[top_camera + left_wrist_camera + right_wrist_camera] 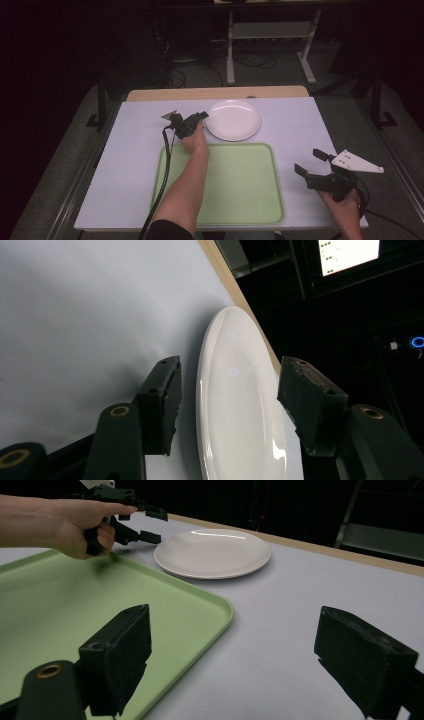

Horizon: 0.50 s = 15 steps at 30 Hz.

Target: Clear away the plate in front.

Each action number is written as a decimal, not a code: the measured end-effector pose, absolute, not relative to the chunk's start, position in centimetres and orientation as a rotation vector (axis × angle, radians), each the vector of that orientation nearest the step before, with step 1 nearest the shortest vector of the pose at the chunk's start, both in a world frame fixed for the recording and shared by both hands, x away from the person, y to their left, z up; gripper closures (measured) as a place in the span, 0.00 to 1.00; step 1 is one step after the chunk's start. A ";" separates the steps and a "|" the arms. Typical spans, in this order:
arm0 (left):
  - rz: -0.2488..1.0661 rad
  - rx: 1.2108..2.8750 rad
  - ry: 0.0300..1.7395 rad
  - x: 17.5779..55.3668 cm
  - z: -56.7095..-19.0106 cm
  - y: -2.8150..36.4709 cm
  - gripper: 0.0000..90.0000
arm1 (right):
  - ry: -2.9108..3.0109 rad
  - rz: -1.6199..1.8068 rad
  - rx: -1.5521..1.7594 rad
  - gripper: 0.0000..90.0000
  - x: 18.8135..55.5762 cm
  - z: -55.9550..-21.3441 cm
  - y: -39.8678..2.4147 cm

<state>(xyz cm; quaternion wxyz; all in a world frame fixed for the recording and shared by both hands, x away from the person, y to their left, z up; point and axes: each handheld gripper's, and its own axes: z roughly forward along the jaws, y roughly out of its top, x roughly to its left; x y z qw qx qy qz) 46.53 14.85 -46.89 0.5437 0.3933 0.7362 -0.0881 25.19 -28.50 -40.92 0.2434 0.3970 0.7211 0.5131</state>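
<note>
L gripper (201,118) sits at the white plate's (233,120) 9 o'clock edge in the high view, jaws spread wide, tips just at the rim; can't tell if they touch it. The L hand (194,141) reaches over the far-left corner of the green tray (220,184). Tray holds no items, forearm crossing above its L side. Plate also bare, lying flat on the white table (125,165) just beyond the tray's 12 o'clock edge, apart from it.

L gripper view adds the close look: plate (235,405) lies betw. the two open jaws, one jaw over table surface beside the rim, the other over the plate's far side. Wood table edge (240,305) runs behind.

Right gripper view gives a low side angle: tray corner (210,605) near, plate (212,552) beyond at 12 o'clock, L gripper (147,525) at the plate's left rim w/ hand (75,527) around its grip.

R gripper (314,162) is at 3 o'clock of the tray, off its R edge, over bare table, jaws wide & holding nothing, well apart from the plate. Grey plate on top (357,162).
</note>
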 end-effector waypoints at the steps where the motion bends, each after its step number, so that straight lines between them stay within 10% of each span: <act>1: -0.213 0.935 1.750 46.5 -47.0 14.8 0.48 | 1.970 1.402 1.084 0.16 25.2 -40.9 -28.5; 15: -0.229 0.947 1.780 46.5 -47.5 14.1 0.56 | 1.973 1.404 1.079 0.16 25.2 -40.9 -28.5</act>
